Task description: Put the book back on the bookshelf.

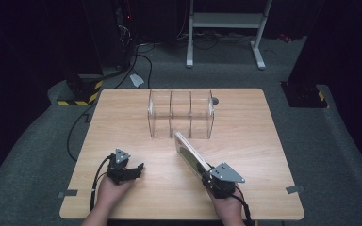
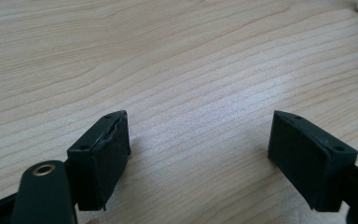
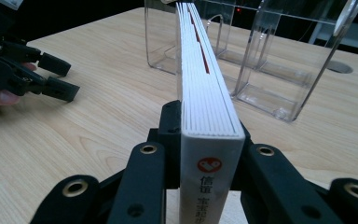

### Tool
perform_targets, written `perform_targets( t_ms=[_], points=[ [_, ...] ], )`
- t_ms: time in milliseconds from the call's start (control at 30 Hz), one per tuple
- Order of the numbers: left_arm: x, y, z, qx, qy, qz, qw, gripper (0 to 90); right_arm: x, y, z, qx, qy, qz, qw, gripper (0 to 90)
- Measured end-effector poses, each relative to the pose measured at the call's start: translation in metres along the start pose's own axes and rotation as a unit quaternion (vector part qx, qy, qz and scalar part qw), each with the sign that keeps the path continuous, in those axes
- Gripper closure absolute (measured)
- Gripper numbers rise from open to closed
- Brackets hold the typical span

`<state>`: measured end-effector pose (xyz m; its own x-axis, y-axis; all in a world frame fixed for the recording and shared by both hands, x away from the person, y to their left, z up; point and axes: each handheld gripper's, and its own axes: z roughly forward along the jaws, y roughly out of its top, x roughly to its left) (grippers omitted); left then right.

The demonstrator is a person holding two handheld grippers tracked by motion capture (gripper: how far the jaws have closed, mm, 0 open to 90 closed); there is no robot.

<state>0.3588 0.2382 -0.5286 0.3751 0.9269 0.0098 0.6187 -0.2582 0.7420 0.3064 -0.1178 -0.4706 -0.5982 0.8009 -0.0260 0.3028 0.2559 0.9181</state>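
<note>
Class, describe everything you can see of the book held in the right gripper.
The book is a thick white paperback with a red round logo and dark printed characters on its spine and red marks along its page edges. It stands on edge on the wooden table, its far end toward the clear acrylic organizer. The right gripper has its jaws clamped on both covers near the spine.

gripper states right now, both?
Left gripper: open, holding nothing, over the table.
Right gripper: closed on the white book.
</note>
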Motion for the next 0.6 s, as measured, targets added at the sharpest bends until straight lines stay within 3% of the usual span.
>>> perform_targets(
  t_ms=[600],
  points=[
    [0.000,0.000,0.000,0.000,0.000,-0.001,1.0000,20.4,-0.013,0.005,-0.019,-0.028,-0.027,0.006,0.9992,75.4]
  ],
)
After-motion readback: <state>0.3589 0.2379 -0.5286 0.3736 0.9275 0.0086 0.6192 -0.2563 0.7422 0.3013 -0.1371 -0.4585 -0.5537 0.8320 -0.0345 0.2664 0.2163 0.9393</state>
